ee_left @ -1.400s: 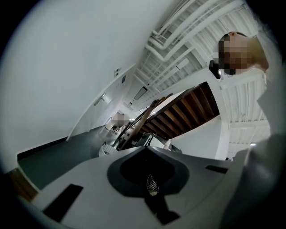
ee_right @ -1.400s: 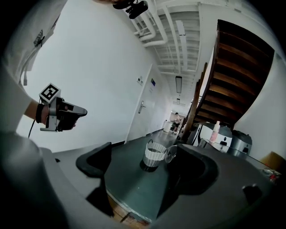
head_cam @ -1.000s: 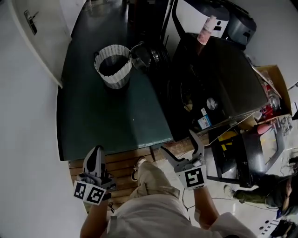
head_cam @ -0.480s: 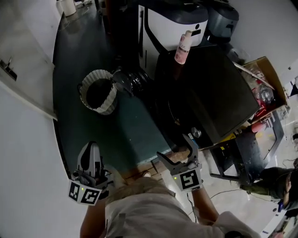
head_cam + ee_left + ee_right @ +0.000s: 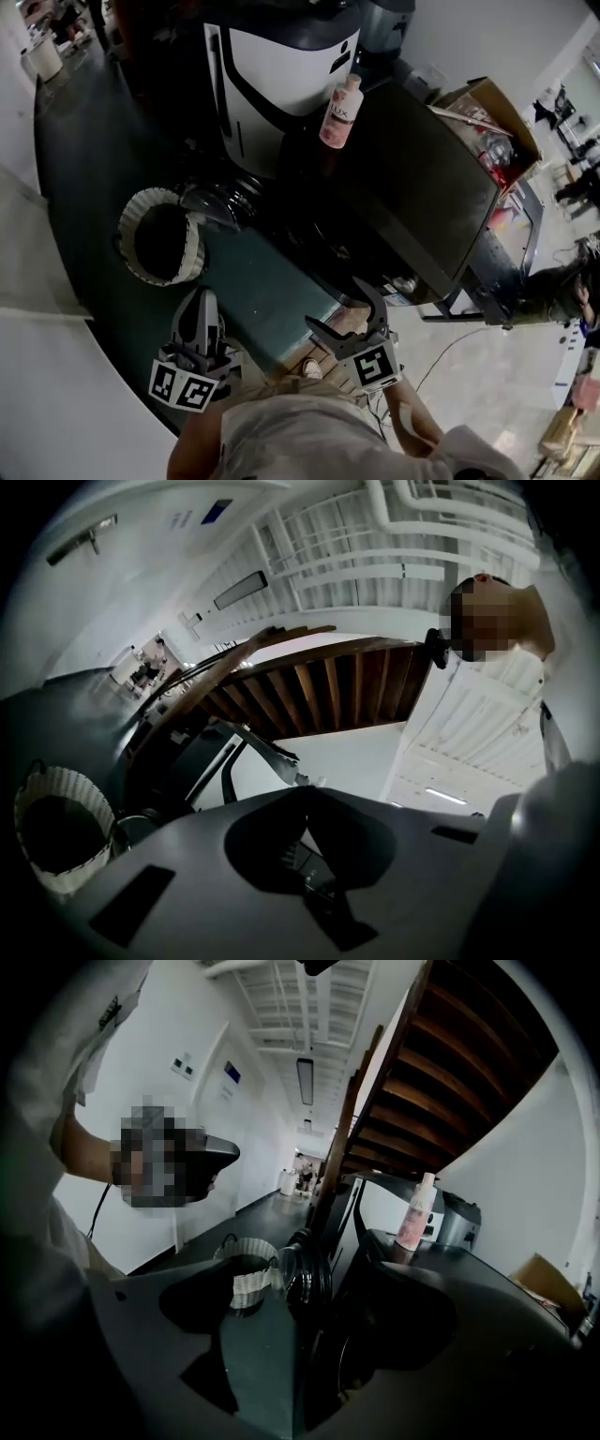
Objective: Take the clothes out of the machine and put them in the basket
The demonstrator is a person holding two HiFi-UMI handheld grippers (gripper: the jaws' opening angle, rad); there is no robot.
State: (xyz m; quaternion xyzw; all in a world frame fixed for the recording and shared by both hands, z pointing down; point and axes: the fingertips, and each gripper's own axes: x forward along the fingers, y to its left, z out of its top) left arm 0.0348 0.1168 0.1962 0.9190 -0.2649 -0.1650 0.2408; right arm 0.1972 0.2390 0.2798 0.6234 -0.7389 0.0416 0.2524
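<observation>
Both empty: right hand-held gripper (image 5: 337,305) has its jaws apart, left hand-held gripper (image 5: 200,300) has them together. Basket (image 5: 190,251) sits beside the machine (image 5: 412,187); clothes not visible. I'd aim right into the drum and grab deep.

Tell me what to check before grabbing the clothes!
1. Door of the machine open: ok.
2. Basket upright on the floor beside the door: ok.
3. Right claw open with nothing in it: ok.
4. Left claw open: not ok, it is shut, with nothing in it.
5. Clothes waiting inside the machine: cannot tell, it is too dark in there.
6. Pink bottle standing upright on top of the machine: ok.
</observation>
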